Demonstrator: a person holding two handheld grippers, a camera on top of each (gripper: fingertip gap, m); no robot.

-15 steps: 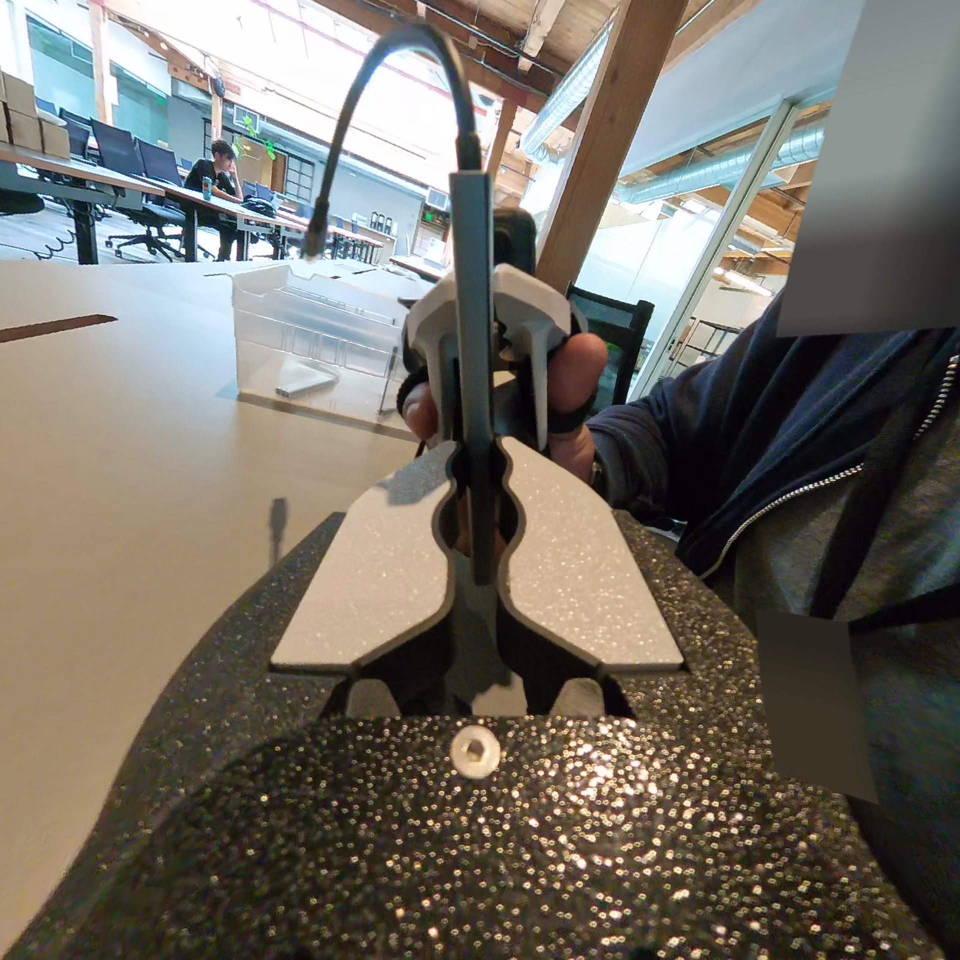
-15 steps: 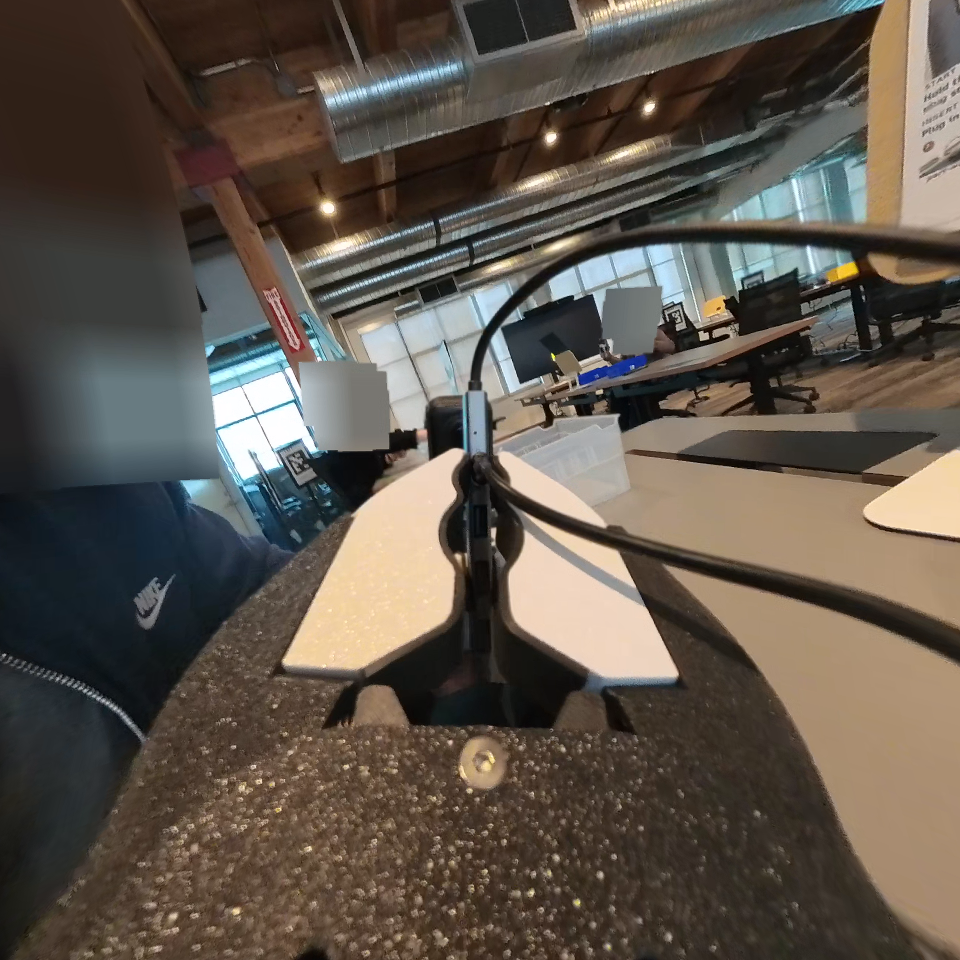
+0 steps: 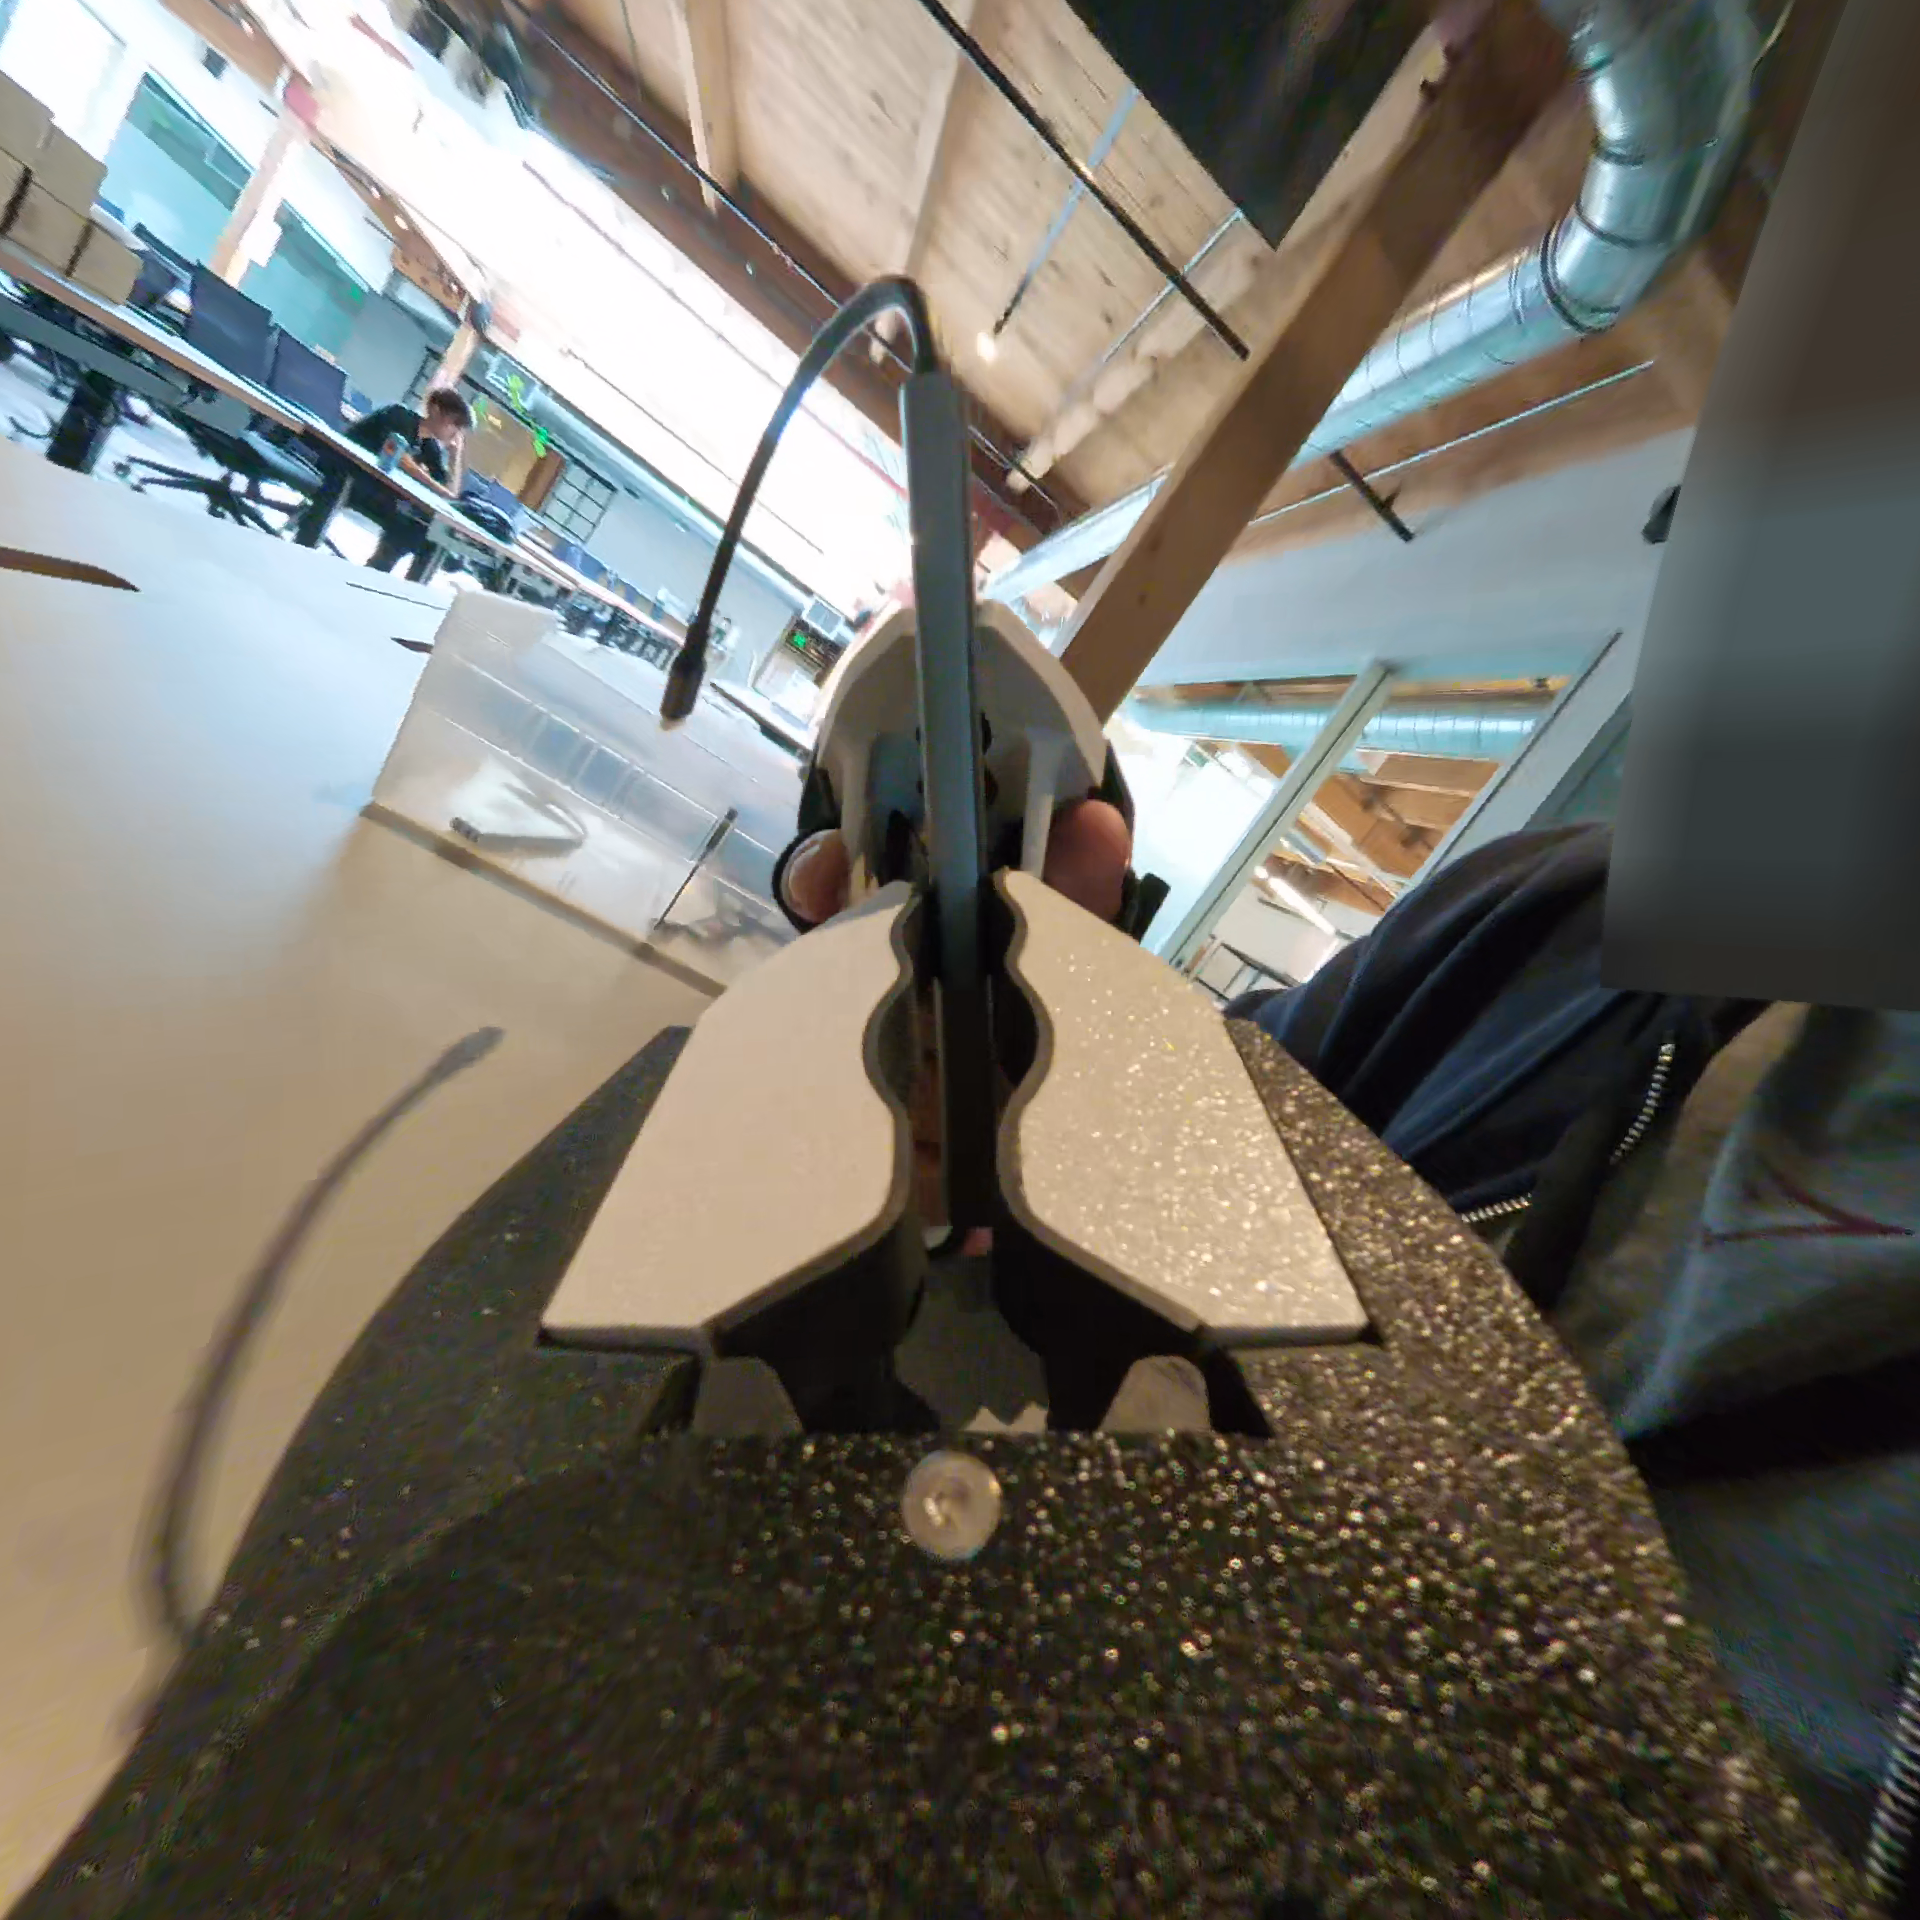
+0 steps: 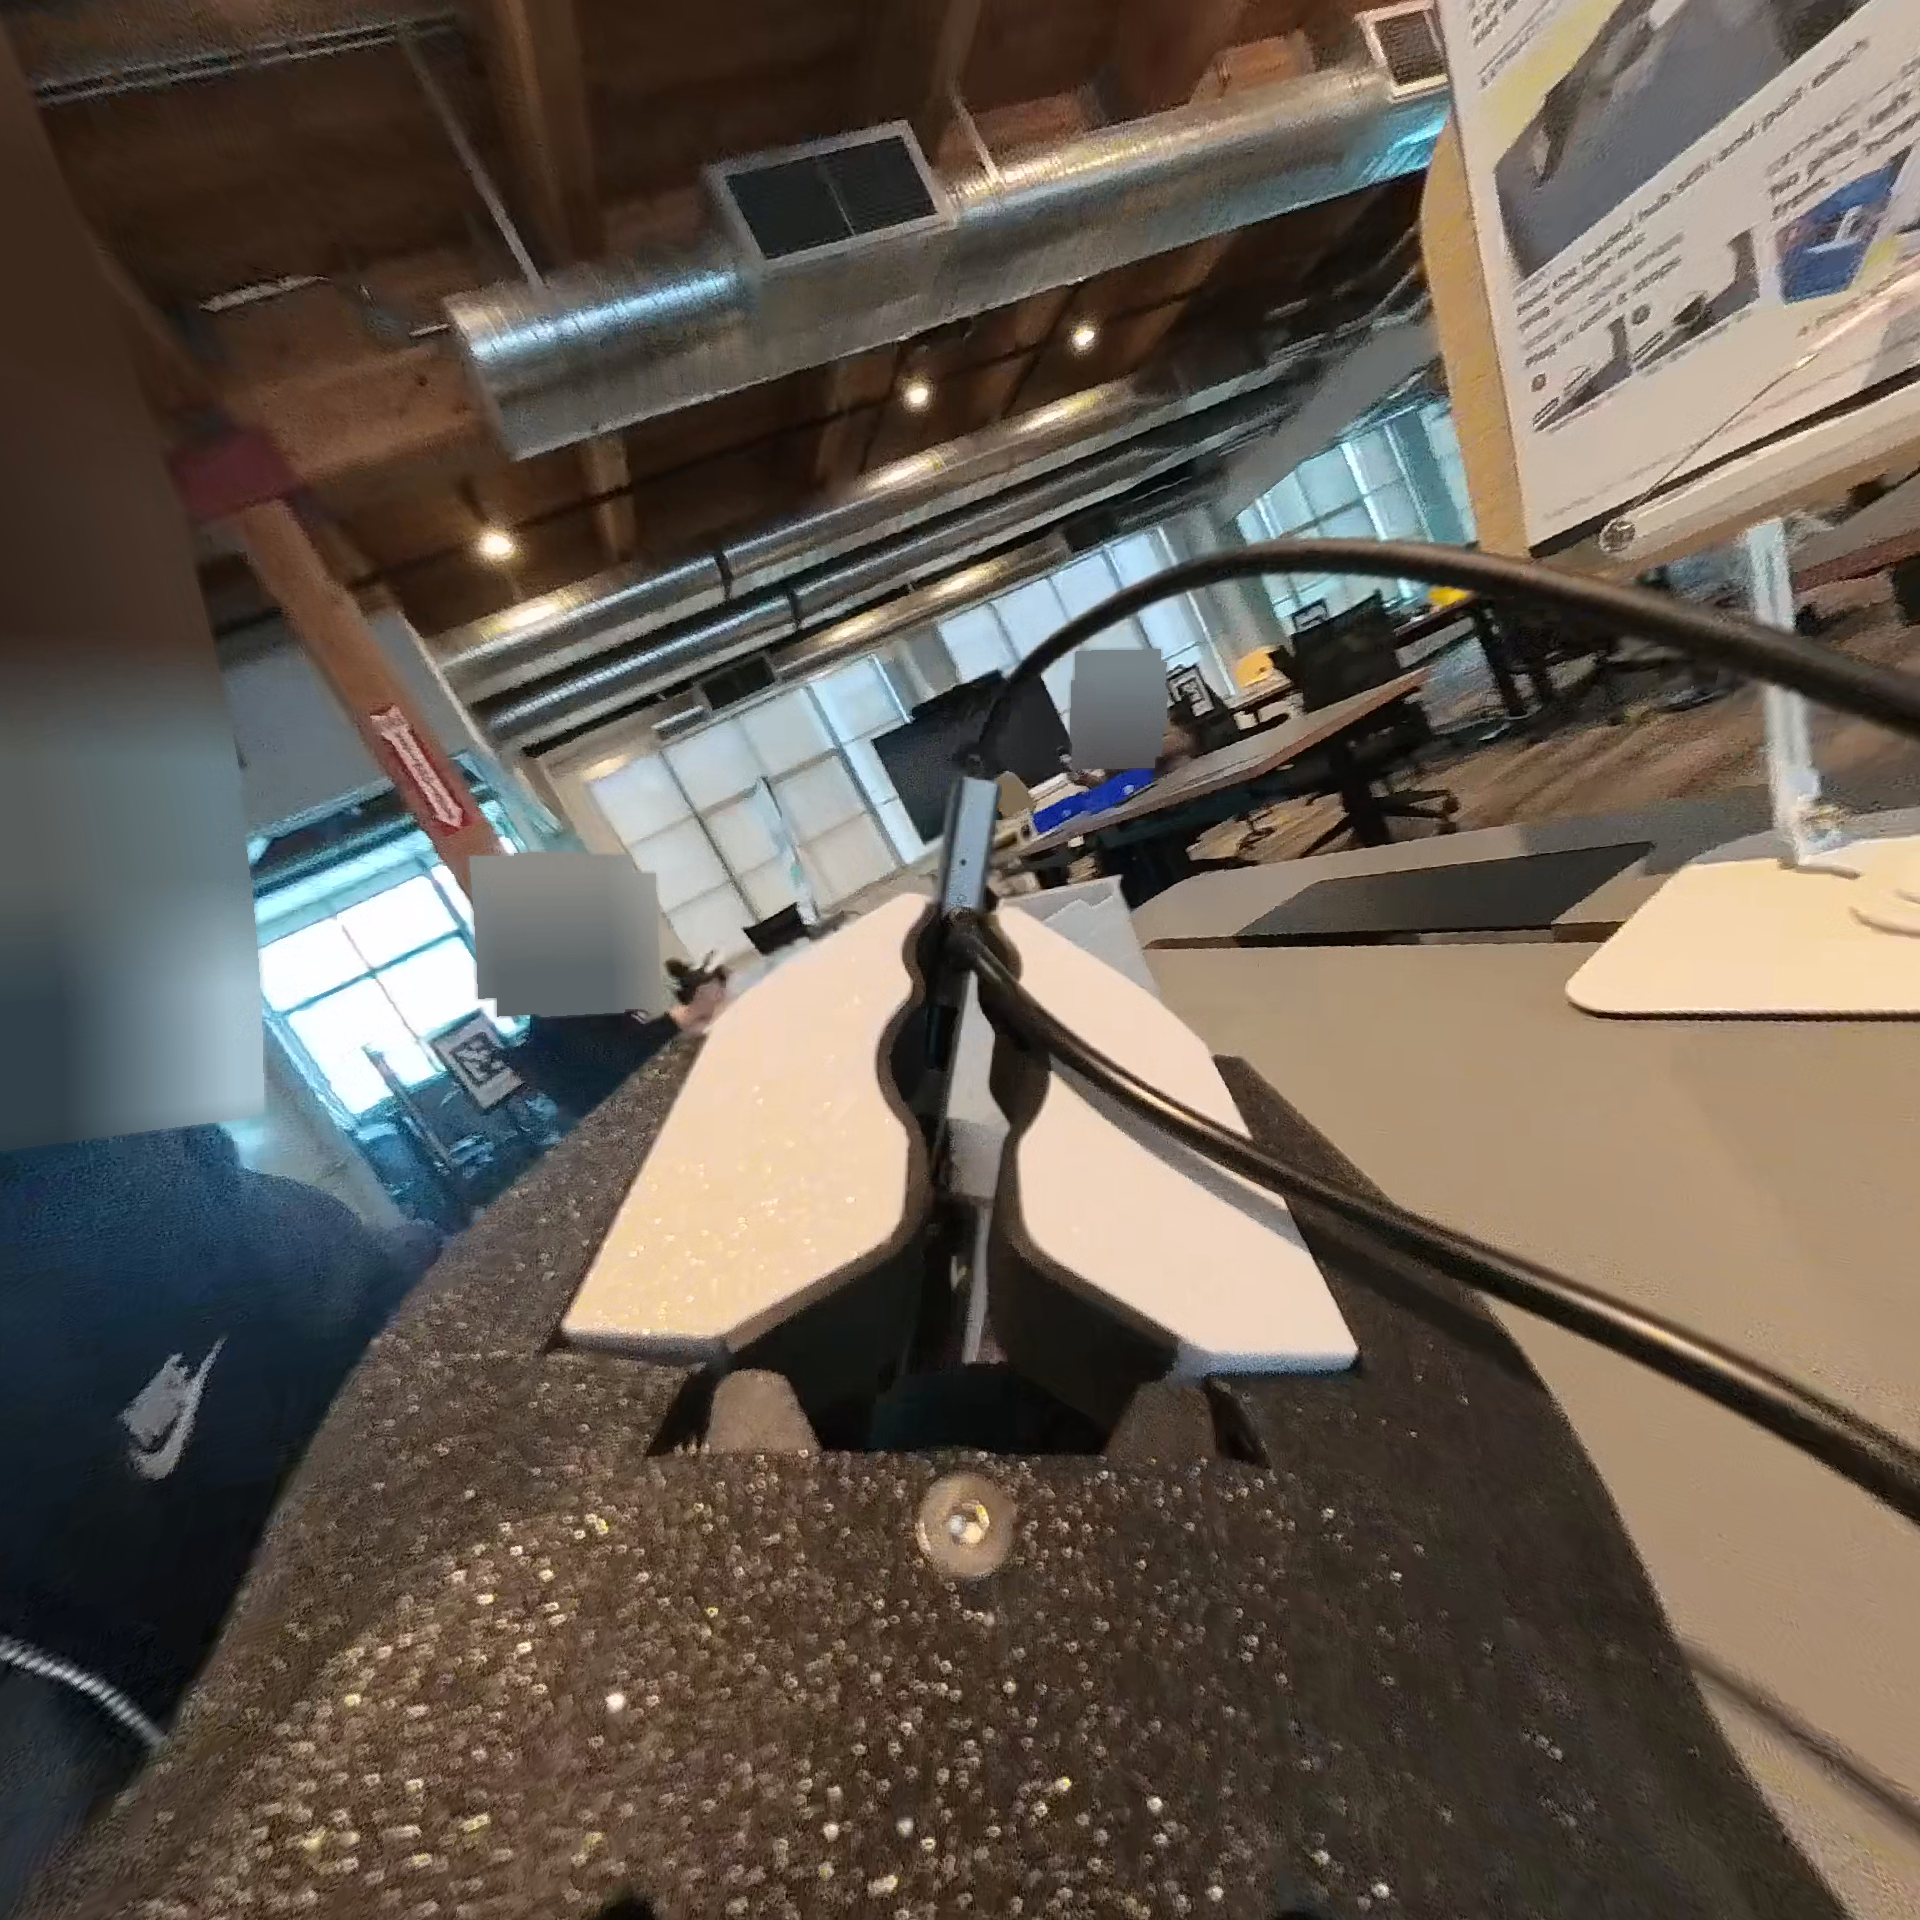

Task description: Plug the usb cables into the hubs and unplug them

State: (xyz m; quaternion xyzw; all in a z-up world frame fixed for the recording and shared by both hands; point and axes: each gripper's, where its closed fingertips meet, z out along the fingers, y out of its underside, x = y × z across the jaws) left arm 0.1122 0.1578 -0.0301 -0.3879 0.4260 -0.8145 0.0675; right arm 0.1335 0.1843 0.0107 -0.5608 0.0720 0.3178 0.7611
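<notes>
My left gripper (image 3: 956,899) is shut on a slim grey hub (image 3: 940,623) that stands upright between its fingers. The hub's short black tail cable (image 3: 769,457) curls from its top down to the left and ends in a free plug. Just behind the hub are the right gripper's white fingers (image 3: 1039,691), with a hand around them. In the right wrist view my right gripper (image 4: 961,920) is shut on the plug of a black usb cable (image 4: 1351,1195) at the hub's (image 4: 966,831) lower edge. I cannot tell whether the plug is seated. The cable trails down to the right.
A clear plastic bin (image 3: 540,727) stands on the pale table (image 3: 208,831) behind the hub. A blurred cable (image 3: 270,1299) lies on the table at left. The person's dark jacket (image 3: 1507,987) fills the right. A sign stand (image 4: 1714,260) with a white base (image 4: 1745,956) is at right. One gripper's finger ends stand about 5 cm off the other's.
Both views have tilted up and rolled, so more ceiling shows and the picture is blurred by motion. Both grippers stay shut at the hub, and the hub reaches higher in the left view.
</notes>
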